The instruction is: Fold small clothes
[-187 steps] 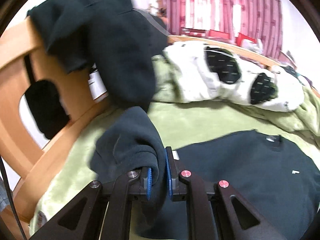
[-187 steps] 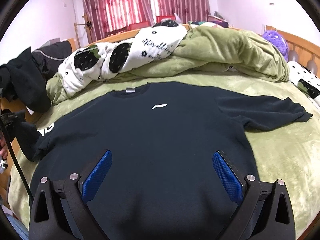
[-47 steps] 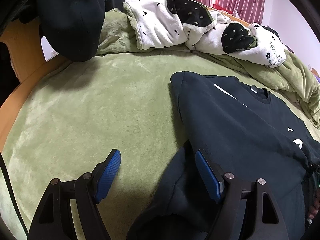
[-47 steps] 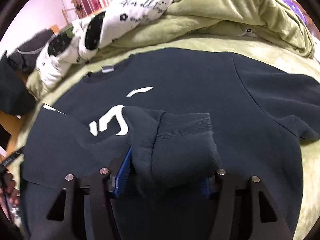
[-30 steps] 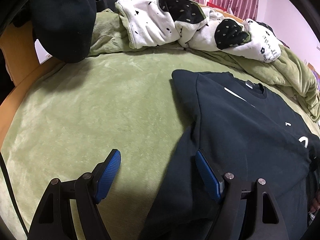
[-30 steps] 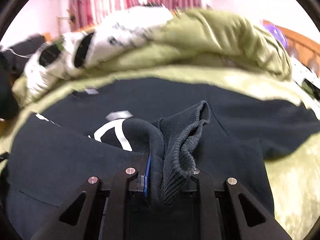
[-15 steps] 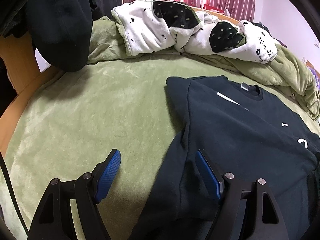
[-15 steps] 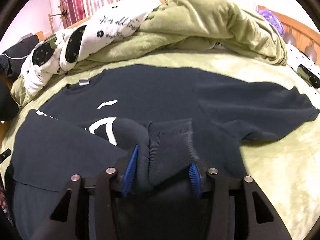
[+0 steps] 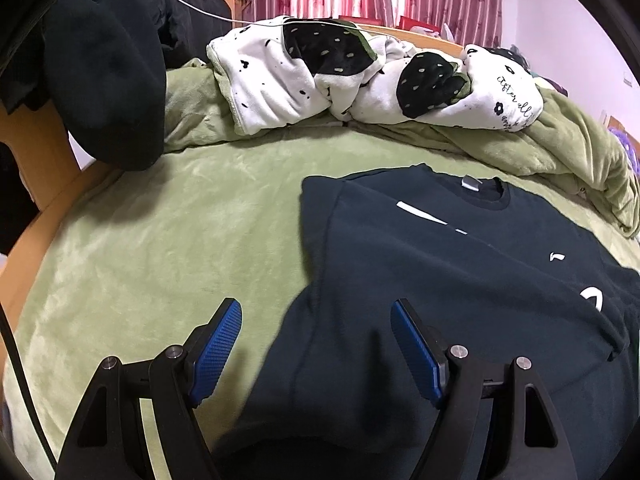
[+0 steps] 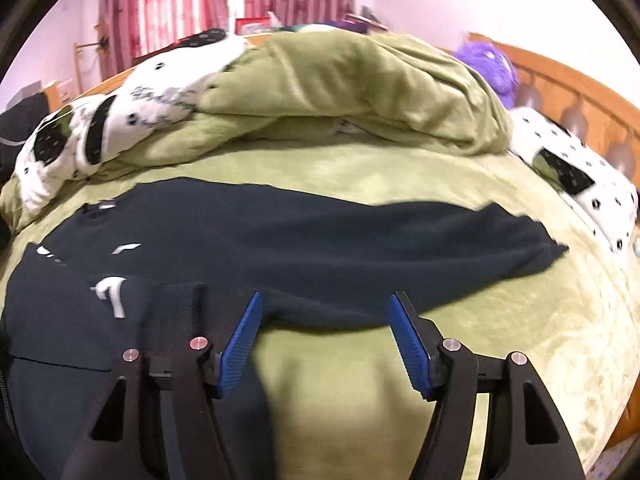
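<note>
Your left gripper (image 9: 316, 344) hangs over the near left edge of the dark navy sweatshirt (image 9: 460, 280), its jaws standing wide with nothing pressed between the blue pads (image 9: 216, 344). One pad sits over the bare green bed cover (image 9: 160, 248), the other over the sweatshirt's body; neither visibly touches cloth.

Your right gripper (image 10: 324, 340) has its jaws opening, and no cloth lies between them: through the gap you see only green cover and, further off, the lower edge of the sweatshirt (image 10: 300, 240). The ribbed cuff (image 10: 176, 320) of the folded-in sleeve lies flat on the garment's chest just beside the left finger, next to a white printed mark (image 10: 112, 292).

The sweatshirt lies front up on the bed, collar towards the far side. One sleeve is folded across the chest; the other sleeve (image 10: 500, 240) is spread out flat to the right, its end resting on the cover.

Beyond the garment, a bunched green blanket (image 10: 360, 84) and a white blanket with black patches (image 9: 360, 76) lie heaped together. A dark garment (image 9: 108, 88) hangs over the wooden bed frame (image 9: 44, 152) at the left. The right wrist view is somewhat blurred.
</note>
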Demonstrator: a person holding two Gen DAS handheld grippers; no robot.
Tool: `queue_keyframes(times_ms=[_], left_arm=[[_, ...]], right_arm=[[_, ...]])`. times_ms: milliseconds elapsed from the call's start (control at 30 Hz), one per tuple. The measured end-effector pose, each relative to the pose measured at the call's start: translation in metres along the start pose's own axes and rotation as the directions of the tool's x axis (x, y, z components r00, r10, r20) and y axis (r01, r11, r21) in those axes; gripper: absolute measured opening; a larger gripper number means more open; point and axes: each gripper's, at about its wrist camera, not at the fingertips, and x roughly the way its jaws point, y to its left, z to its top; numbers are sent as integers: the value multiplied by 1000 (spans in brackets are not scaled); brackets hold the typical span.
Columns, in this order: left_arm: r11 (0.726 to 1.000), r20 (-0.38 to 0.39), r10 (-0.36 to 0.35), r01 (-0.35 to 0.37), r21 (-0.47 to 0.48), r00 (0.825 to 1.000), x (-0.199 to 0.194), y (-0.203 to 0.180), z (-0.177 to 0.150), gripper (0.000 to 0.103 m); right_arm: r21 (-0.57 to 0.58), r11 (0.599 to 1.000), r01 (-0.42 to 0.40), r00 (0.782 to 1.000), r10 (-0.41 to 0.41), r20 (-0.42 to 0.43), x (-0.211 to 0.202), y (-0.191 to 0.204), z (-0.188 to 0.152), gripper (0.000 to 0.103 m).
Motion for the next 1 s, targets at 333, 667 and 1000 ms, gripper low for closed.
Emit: queue_keyframes(times_ms=[333,667,1000], left_arm=[[999,-38,44,-44,-13,998,33,-28,-4,76],[996,-48,77,-79,-29,996,55,-24,-5,76],[997,-24,76,-77,-16,997,32,-1,5,76]], right_arm=[[172,985,-28,994,45,-100,73,-79,-14,65],[225,974,-17,994,40,-101,123,-95,6,66],[156,988,11,993,-29,115,70,-53,49,8]])
